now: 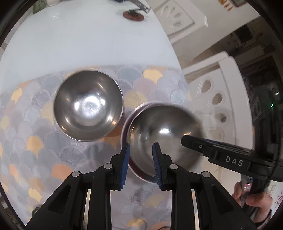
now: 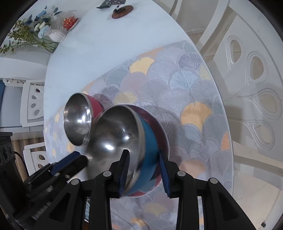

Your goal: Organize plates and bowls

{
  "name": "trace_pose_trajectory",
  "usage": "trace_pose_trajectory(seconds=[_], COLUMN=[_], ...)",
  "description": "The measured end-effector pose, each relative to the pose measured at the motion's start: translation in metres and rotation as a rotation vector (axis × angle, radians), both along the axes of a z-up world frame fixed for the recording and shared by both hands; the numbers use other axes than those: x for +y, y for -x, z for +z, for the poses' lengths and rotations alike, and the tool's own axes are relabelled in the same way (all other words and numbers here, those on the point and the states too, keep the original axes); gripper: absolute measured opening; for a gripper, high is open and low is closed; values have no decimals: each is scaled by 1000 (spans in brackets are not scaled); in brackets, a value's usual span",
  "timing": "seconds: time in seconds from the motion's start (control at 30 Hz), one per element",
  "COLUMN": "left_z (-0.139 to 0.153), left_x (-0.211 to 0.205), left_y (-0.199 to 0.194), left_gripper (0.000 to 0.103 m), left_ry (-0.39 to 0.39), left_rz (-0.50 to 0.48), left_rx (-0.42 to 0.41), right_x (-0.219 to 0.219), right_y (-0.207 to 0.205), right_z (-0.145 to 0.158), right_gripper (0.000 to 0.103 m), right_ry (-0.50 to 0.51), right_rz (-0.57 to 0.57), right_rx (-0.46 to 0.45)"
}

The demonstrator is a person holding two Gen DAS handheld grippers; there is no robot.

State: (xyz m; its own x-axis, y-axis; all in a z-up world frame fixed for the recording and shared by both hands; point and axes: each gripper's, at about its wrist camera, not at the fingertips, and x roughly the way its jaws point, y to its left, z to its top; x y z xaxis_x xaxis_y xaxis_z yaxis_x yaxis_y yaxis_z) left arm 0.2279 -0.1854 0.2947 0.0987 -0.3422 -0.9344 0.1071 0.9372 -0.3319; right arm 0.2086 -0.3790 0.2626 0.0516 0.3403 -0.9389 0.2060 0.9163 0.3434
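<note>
Two steel-lined bowls sit on a patterned placemat [image 1: 35, 141]. The blue-sided bowl [image 2: 148, 141] [image 1: 159, 134] rests in a purple plate [image 2: 159, 122] [image 1: 124, 127]. The red-sided bowl [image 2: 79, 120] [image 1: 88, 104] stands just left of it on the mat. My right gripper [image 2: 144, 169] straddles the blue bowl's near wall, one finger inside and one outside, jaws open with gaps. It enters the left wrist view [image 1: 187, 139] from the right. My left gripper [image 1: 141, 159] is open over the blue bowl's near rim, also seen in the right wrist view [image 2: 77, 157].
The placemat lies on a round white table [image 2: 88, 53]. At the far side are a brown coaster [image 2: 122, 11], a red object [image 2: 70, 21] and a flower vase [image 2: 56, 35]. White chairs [image 2: 247, 79] stand around the table edge.
</note>
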Motion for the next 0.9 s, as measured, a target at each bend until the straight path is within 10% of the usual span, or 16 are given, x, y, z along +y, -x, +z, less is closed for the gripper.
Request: trace_pose_trajectory(seconds=[0.43, 0.9], left_z=[-9, -87], left_x=[88, 104], left_y=[-29, -49], left_gripper=[33, 33], left_ry=[-78, -54], left_rz=[222, 276], left_rx=[7, 146], right_x=[-1, 124], right_y=[-23, -96], right_z=[29, -53], right_gripper=[49, 49], right_ry=[-19, 115], right_rz=[20, 331], right_rx=[-95, -79])
